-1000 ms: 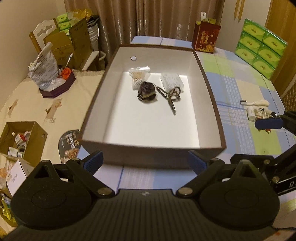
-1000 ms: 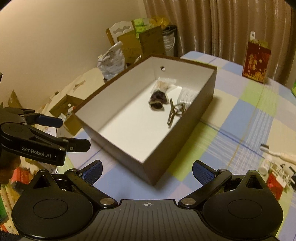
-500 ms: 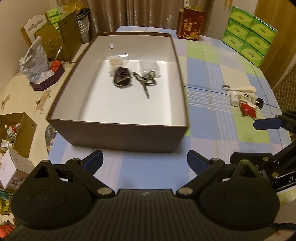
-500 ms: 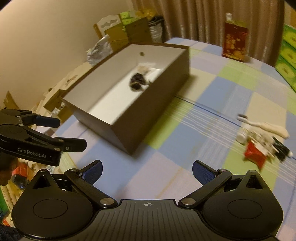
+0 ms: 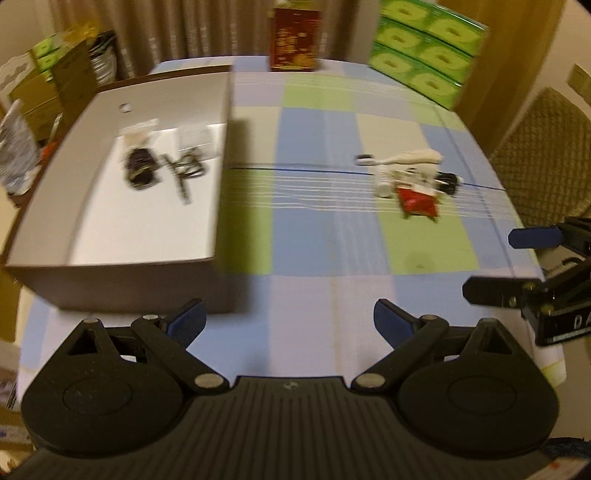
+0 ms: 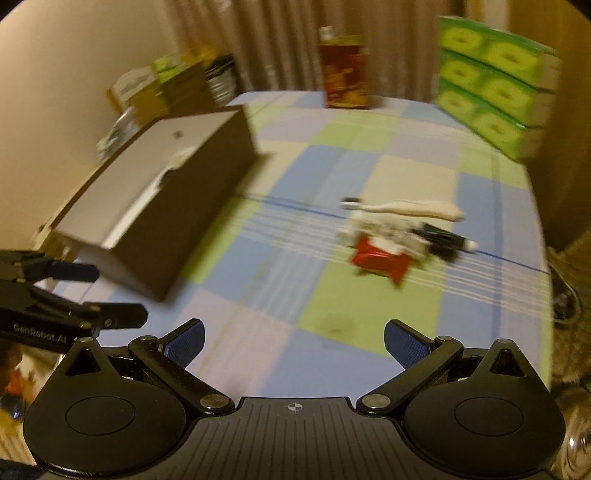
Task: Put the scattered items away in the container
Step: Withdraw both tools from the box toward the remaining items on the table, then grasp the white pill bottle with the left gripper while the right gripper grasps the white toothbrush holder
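Both views have swung right since a second ago: the box (image 5: 110, 206) filled my left view then, now it sits off to the left and the leftover pile is centred ahead. I read that as the last drop being finished and me heading for the next pick.

Left gripper (image 5: 288, 321) has its fingers spread wide, nothing between them. Right gripper (image 6: 293, 341) is the same, wide apart and empty. Both hover over the near edge of the worktop (image 5: 314, 236), well short of the pile.

Already in the box: a dark round item (image 5: 139, 168), a key-like metal piece (image 5: 184, 173) just beside it, and two clear packets behind them; blur hides the details. That part of the task looks done.

Still out on the checked cloth: a red packet (image 6: 380, 260) nearest me, a white toothbrush-like handle (image 6: 406, 208) at the back, a black item (image 6: 443, 240) to the right, and small white pieces in between. They lie bunched and touching, some overlapping, and I cannot tell how many there are.

Around: red gift bag (image 5: 294, 35) at the far edge, stacked green tissue boxes (image 6: 495, 85) far right, clutter and cartons off the worktop to the left. None of it blocks the path to the pile. The crowding is the trouble, I judge; closing on one piece could drag its neighbours. The red packet looks the easiest first grab.
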